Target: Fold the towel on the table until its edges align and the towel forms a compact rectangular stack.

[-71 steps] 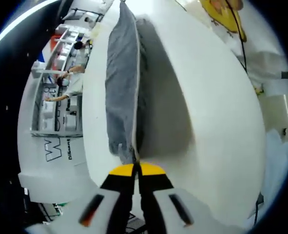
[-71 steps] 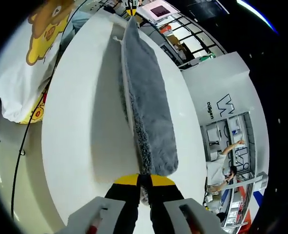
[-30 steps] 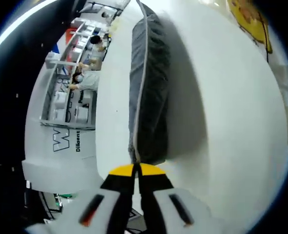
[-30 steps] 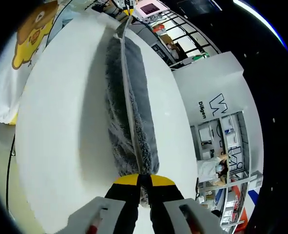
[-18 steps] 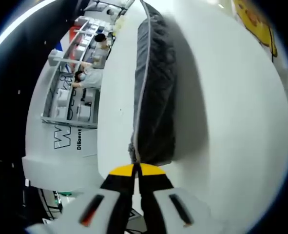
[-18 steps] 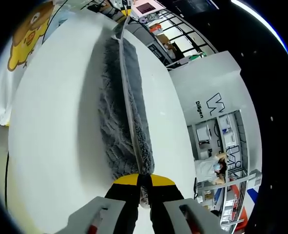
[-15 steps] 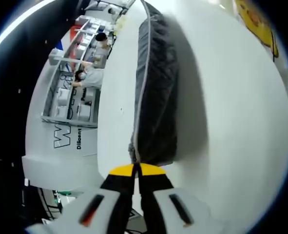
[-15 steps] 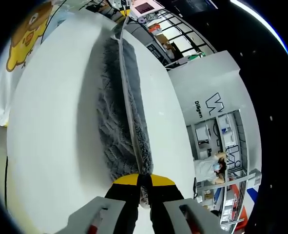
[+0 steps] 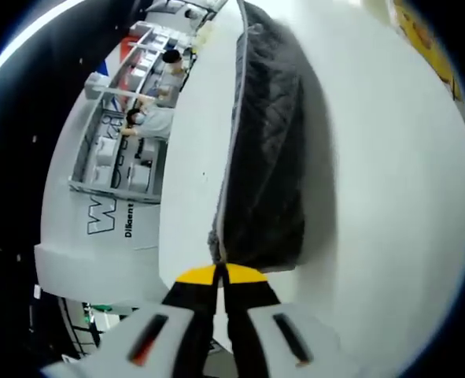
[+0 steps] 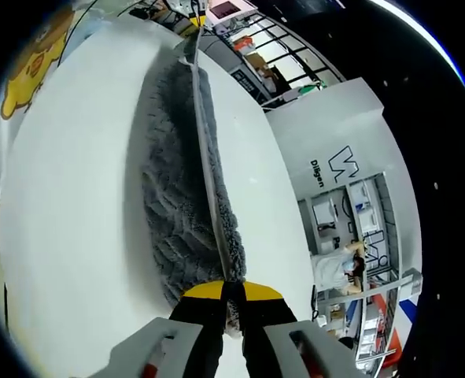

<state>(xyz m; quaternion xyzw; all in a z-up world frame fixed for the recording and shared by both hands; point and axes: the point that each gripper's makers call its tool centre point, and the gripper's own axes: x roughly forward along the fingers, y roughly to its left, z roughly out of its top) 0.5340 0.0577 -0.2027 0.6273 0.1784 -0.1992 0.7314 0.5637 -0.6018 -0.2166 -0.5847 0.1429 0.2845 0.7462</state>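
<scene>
A bright, hall-like space lies behind the white counter (image 9: 374, 197), with a white partition bearing dark lettering (image 9: 106, 224) and shelving where a person (image 9: 157, 118) stands. In the right gripper view the same partition lettering (image 10: 334, 169) sits off to one side, and a yellow cartoon print (image 10: 35, 59) on white cloth shows at the far edge of the counter (image 10: 67, 197).

The grey towel (image 9: 267, 157) is stretched taut between the two tools, its pale hem running as a straight line from one to the other while the plush body hangs down to the counter. The left gripper (image 9: 219, 272) is clamped together on one corner of the towel, the jaws pressed tight with fabric emerging right at the yellow tips. The right gripper (image 10: 230, 287) is likewise pinched together on the opposite corner of the towel (image 10: 185, 181).

The step in hand looks like carrying the held edge over to make a fold. To do it well, both hands should probably travel together at even height, keeping the hem straight and lightly tensioned so the fabric does not sag or twist. The lifted edge would best be laid down squarely over the edge resting on the counter, lowered gently so the pile does not drag the lower layer out of line. Releasing only once both corners sit matched should keep the stack neat.
</scene>
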